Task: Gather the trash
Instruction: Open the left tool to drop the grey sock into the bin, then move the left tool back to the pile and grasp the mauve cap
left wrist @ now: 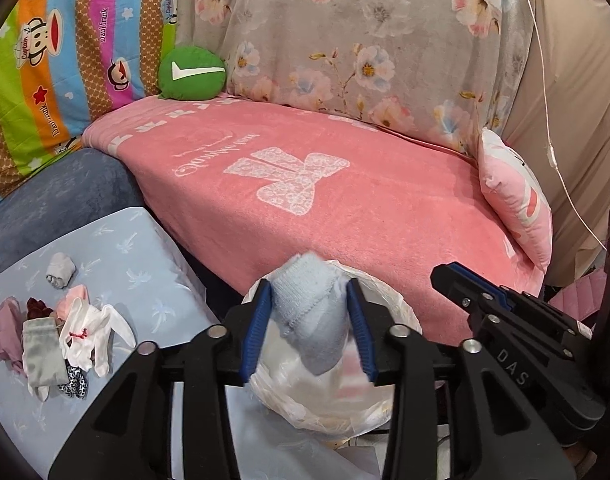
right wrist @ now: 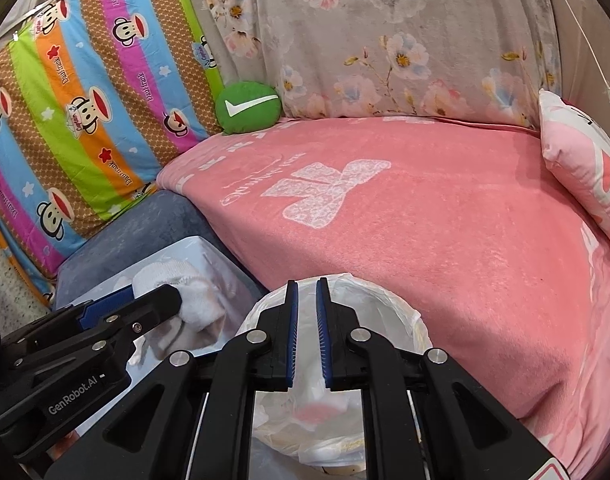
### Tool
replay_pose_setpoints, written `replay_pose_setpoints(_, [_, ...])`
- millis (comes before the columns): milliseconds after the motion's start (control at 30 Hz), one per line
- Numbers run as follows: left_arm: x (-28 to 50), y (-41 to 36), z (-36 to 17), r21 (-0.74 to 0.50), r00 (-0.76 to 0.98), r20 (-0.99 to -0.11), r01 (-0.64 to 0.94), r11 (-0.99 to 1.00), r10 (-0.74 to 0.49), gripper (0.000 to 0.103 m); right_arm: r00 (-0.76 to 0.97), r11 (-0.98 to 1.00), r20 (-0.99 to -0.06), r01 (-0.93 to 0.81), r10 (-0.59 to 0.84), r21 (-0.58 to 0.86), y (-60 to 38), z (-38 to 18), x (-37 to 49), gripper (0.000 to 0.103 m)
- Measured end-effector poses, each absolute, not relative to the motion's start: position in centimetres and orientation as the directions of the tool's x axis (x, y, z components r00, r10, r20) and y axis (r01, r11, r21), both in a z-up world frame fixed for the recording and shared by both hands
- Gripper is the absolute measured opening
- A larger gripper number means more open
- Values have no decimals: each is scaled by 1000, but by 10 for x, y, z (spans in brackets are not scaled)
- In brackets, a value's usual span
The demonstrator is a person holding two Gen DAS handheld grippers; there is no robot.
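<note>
Bin mouth [right wrist: 405,312] lies open below; right claw [right wrist: 305,336] hovers over it.

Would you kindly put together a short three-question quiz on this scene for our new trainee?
1. True or false: the left gripper is shut on a pale blue sock.
2. Multiple choice: what lies right beneath that sock? A) the green round cushion B) the bag-lined bin C) the pink pillow
3. Short answer: what does the right gripper hold?

Key
1. True; its fingers press the sock from both sides.
2. B.
3. Nothing; its fingers stand close together, with only a narrow gap, above the bin. A pile of small clothes waits on the light blue surface.
</note>
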State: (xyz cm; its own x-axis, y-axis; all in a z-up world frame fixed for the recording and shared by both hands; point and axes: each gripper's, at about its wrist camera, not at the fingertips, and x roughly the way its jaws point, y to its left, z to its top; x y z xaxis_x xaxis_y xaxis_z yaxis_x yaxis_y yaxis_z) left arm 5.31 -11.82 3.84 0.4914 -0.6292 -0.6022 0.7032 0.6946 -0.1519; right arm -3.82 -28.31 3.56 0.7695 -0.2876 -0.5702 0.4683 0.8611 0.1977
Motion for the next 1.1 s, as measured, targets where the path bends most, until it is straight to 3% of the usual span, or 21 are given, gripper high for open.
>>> replay_pose_setpoints(133, [54,-115,41,-147,528,-581,680,718,-619,74,769,854,-566,480,-298,201,-284,36,-39,30])
replay_pose_setpoints(867, [72,-54,50,-169,609,-554,585,793,-567,75,803,898,-539,403,-255,175,-232,51,-24,50])
replay_pose_setpoints(1100, [90,-3,41,-184,668,-560,476,860,-490,88,809,930,-552,334,-200,153,-189,47,-1,55])
